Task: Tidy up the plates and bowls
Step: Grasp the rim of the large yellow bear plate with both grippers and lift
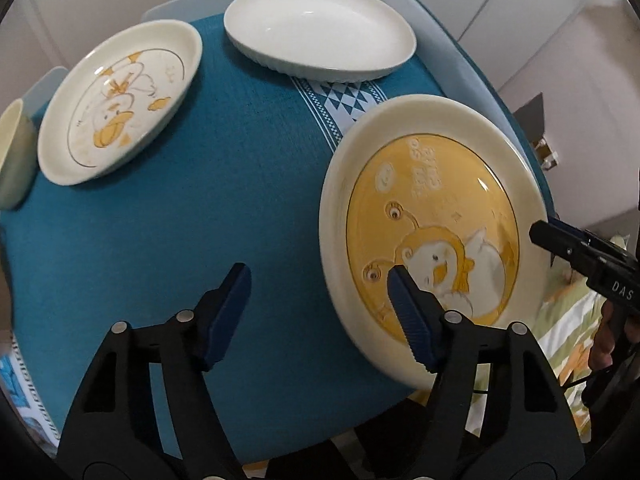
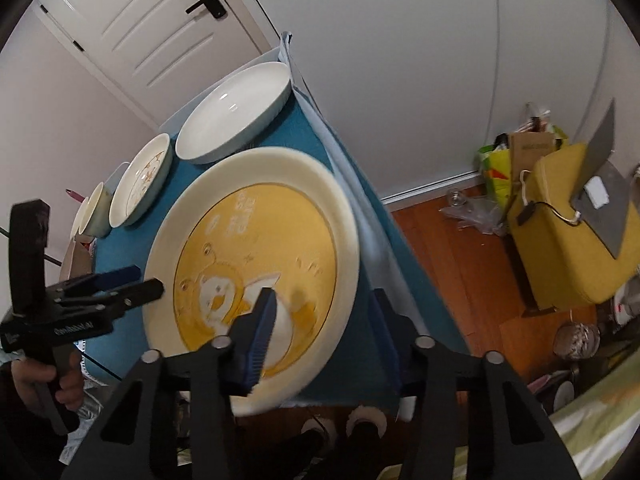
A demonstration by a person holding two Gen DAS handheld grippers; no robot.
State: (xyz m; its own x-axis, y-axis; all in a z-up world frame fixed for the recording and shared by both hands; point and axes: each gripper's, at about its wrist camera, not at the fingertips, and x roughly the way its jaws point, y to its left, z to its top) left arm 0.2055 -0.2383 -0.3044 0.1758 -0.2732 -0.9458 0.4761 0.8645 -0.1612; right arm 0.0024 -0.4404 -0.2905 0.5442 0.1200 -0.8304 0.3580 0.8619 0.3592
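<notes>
Yellow duck plate sits at the worktop's near right corner, rim overhanging. Right tool straddles that rim, half-closed, not clamped. Left tool half-open at the plate's left edge, empty. Right is better placed.

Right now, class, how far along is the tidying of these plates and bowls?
Nothing is stacked yet. The yellow plate, duck plate, white plate and bowl lie apart. Both hand-held grippers, left and right, straddle the yellow plate's rim; nothing is visibly lifted.
</notes>
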